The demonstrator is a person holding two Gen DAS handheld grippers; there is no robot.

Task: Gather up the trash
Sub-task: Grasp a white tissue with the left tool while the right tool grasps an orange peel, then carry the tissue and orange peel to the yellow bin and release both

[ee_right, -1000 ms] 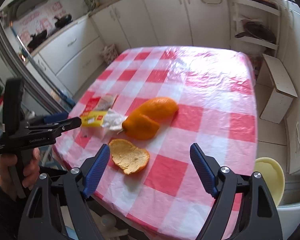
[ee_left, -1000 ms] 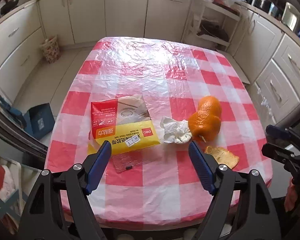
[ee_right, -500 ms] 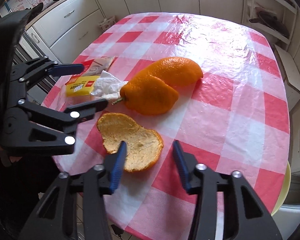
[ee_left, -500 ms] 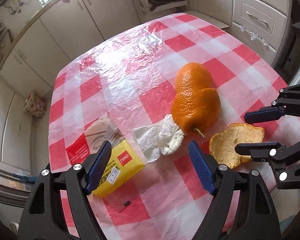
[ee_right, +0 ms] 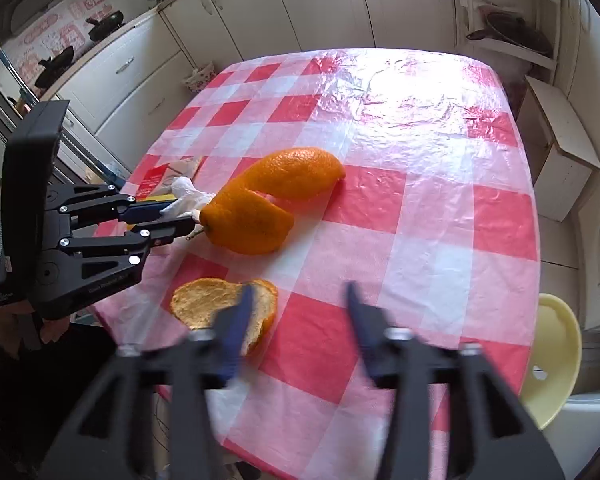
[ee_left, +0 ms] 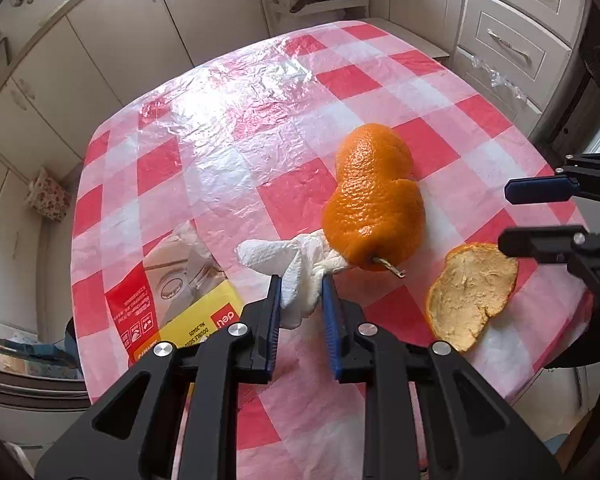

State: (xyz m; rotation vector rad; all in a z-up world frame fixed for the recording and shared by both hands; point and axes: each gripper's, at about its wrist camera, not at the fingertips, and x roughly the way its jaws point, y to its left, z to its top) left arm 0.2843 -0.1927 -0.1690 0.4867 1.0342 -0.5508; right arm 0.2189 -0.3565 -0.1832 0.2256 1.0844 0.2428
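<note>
Trash is spread along the near left part of the counter [ee_left: 260, 92], on its red-and-white checked plastic cover.

Nearest lies one flat orange peel [ee_right: 204, 302], pith side up, by the near edge. It is judged light, leathery and slightly cupped, best taken across its rim. The right hand-held gripper [ee_right: 296, 308] is blurred in its own view; its jaws are opening, one finger is seen over the peel's right rim, and nothing is pinched.

Just left, one crumpled white tissue [ee_left: 296, 268] is caught between the pads of the left hand-held gripper [ee_left: 299, 294], whose jaws are closing to a narrow gap. The tissue is judged very light and soft, so it will crush, and a mid-wad grip is expected to hold.

Touching the tissue's far end sits one large domed orange peel [ee_left: 374, 204] with a stem. It is judged hollow, springy and easily torn, and is better taken at its edge.

At the left edge lies one red-and-yellow packet [ee_left: 180, 300], flat and slippery by its look, to be lifted by a corner.

Four pieces are counted.
</note>
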